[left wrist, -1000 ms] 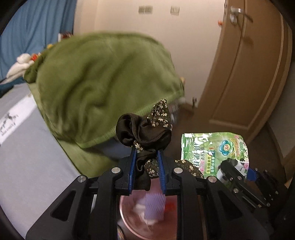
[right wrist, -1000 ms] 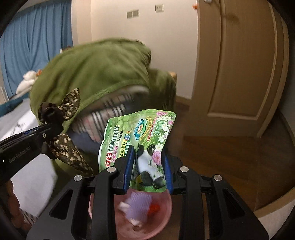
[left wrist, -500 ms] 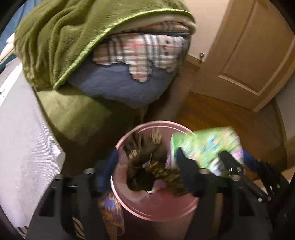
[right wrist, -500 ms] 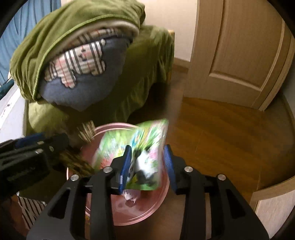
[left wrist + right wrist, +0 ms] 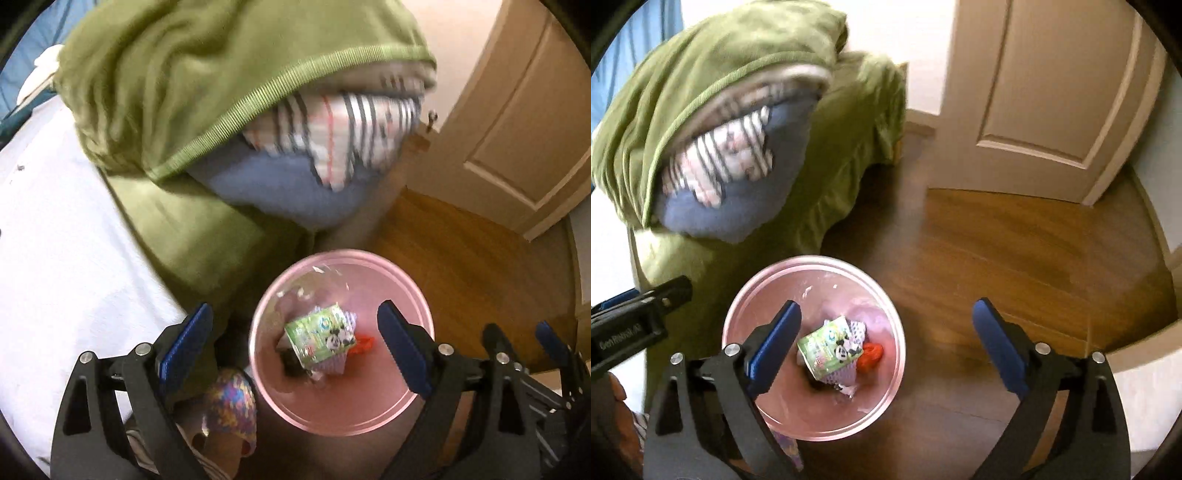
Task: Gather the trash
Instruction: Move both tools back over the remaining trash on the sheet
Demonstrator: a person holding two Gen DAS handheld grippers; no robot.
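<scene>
Both the left gripper [image 5: 295, 343] and right gripper [image 5: 886, 343] hang over the pink bin [image 5: 417, 291], jaws opening with nothing between them. The green wrapper [image 5: 321, 338] lies below them inside the bin, apparently released there for disposal.

Your approach from above into the pink bin [image 5: 886, 376] is unobstructed; its mouth is open, with litter only at the bottom. The green blanket [image 5: 713, 96] heap overhangs close behind the rim and blocks that side. Bare wood floor [image 5: 1015, 258] to the right offers free passage up to the closed door [image 5: 1052, 81].
</scene>
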